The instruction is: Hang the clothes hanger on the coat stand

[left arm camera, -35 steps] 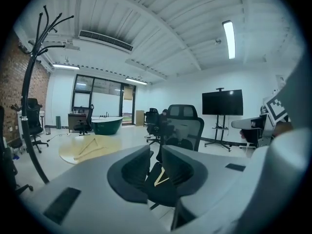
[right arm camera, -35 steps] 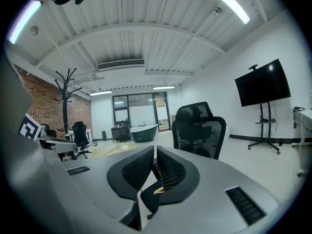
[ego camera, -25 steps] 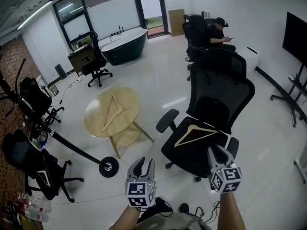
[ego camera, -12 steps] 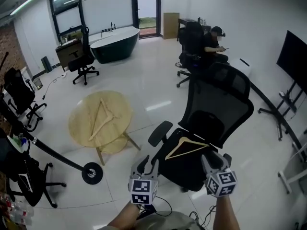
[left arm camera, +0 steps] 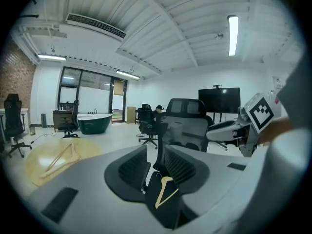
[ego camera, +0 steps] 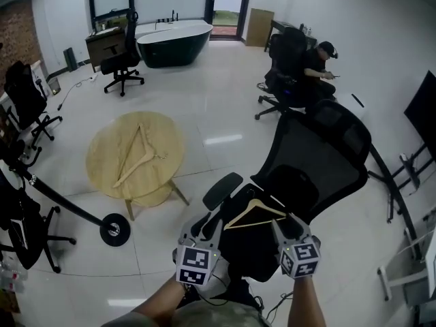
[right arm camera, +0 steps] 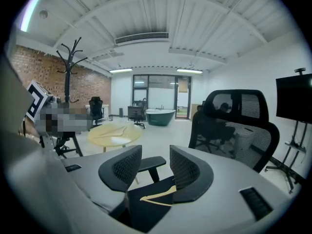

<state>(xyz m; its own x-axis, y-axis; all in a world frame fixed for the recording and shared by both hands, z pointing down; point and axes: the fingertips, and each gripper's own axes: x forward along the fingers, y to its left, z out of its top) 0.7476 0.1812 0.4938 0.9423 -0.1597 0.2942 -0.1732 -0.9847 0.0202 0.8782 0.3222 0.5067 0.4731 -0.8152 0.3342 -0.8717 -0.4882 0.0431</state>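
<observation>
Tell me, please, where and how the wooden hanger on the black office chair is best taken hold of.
Probably at the neck of the wooden hanger, where its two arms meet under the hook. It lies flat on the office chair seat, hook toward the backrest, so come down from above at the seat's front, jaws across the neck; the thin arms hug the cushion.

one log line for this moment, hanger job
phase: approach to hanger | left tongs: open, empty | right tongs: just been opening, empty | hanger: flat on chair seat, untouched
</observation>
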